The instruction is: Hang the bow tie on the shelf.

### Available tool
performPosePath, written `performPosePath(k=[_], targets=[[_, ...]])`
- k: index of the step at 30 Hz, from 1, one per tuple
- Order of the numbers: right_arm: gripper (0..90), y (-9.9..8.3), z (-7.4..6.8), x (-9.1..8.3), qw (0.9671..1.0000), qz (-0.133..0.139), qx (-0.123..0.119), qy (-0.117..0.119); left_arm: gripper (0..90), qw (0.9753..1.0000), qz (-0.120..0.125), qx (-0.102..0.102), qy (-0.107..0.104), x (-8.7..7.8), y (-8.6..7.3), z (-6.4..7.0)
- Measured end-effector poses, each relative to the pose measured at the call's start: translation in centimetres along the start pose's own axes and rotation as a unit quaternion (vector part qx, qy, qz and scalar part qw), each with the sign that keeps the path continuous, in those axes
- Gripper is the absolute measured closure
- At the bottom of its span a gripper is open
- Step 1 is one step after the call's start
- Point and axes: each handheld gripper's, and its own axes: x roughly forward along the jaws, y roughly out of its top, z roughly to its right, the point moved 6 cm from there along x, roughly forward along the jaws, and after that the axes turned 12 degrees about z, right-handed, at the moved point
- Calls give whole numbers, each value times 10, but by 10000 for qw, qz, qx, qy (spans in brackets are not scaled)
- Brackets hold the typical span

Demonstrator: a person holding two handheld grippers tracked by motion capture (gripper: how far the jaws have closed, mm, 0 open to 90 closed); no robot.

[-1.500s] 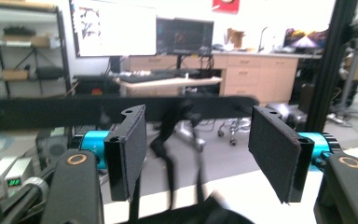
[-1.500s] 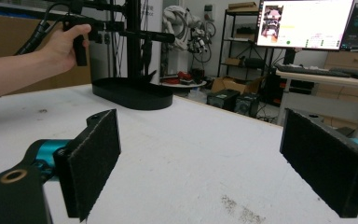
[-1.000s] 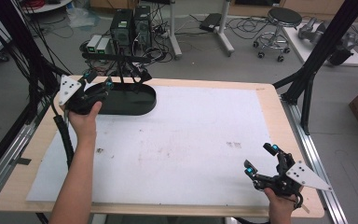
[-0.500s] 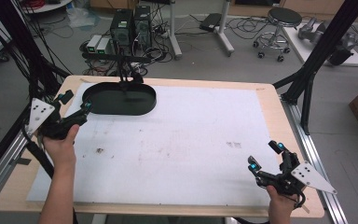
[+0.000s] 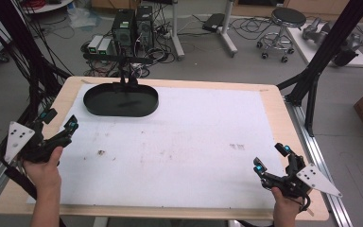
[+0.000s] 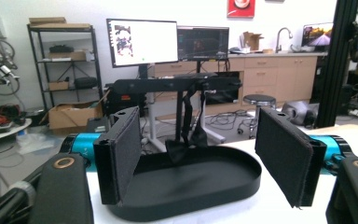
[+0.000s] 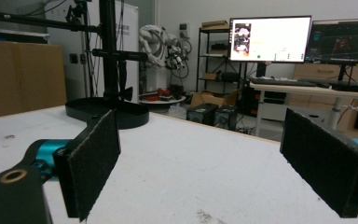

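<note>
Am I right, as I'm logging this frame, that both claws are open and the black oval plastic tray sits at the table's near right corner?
Not quite: the black oval plastic tray sits at the table's far left, as the high view shows. The left claw and right claw are indeed both open.

No legible text, monitor screens point(image 6: 142, 42) perhaps too blurred

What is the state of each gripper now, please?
Left gripper: open, holding nothing.
Right gripper: open, holding nothing.
</note>
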Motion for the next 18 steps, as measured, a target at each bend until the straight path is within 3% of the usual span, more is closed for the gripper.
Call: performPosePath(k=[10, 18], targets=[[113, -6, 5, -2, 9998, -67, -8, -203, 320, 9996, -105, 56, 249, -38, -1, -13], [113, -11, 7, -3, 9994, -158, -2, -301, 315, 9997, -122, 48, 228, -53, -7, -12]])
